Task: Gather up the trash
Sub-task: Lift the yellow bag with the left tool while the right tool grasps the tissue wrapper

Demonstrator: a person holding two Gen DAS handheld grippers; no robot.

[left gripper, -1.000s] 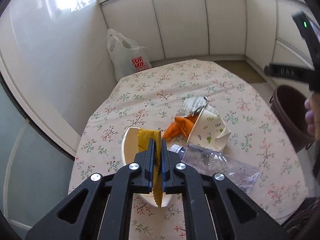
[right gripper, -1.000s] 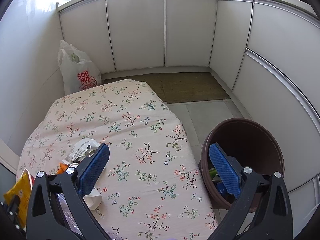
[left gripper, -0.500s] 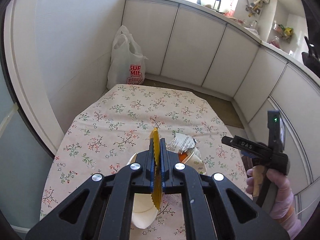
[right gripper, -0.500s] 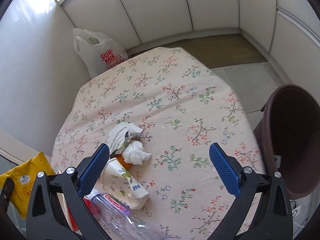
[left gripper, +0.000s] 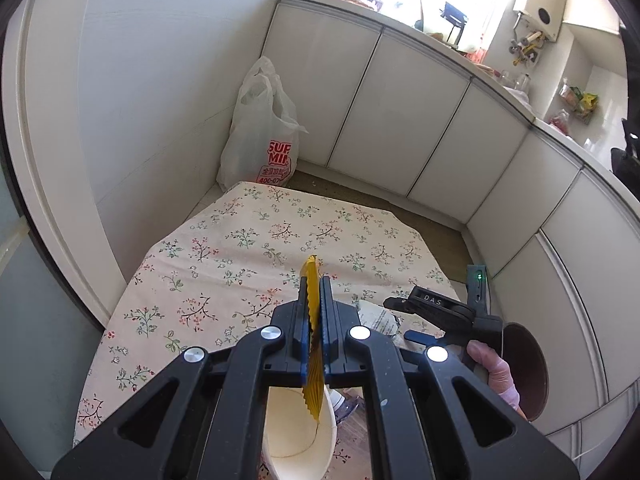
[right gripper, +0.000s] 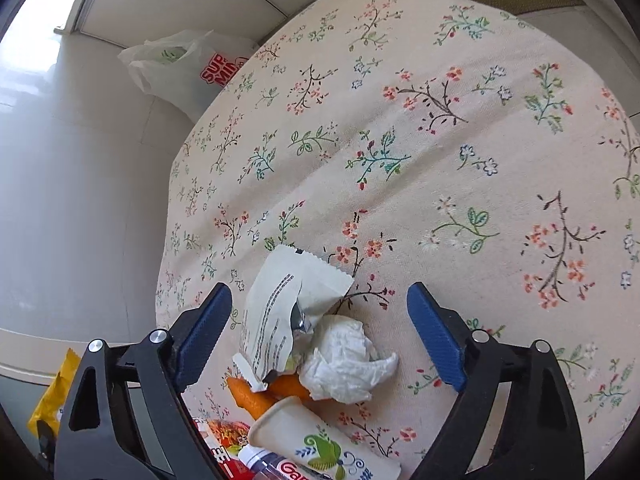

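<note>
My two claws, one clamped, one closing.
My left claw (left gripper: 315,322) is pinched tight, tilted downward. My right claw (right gripper: 320,336) points steeply down, jaws wide and closing; my gloved hand (left gripper: 494,372) grips its handle.

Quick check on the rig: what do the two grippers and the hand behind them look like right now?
Both grippers, left gripper and right gripper, are black plastic frames with triangular cutouts, silver rivets and blue textured fingers. The right one's handle bears "DAS" lettering and a green light. The hand wears a thin pale glove.

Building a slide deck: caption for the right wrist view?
Right gripper, closing, above a crumpled tissue and torn wrapper on the floral tablecloth.
</note>
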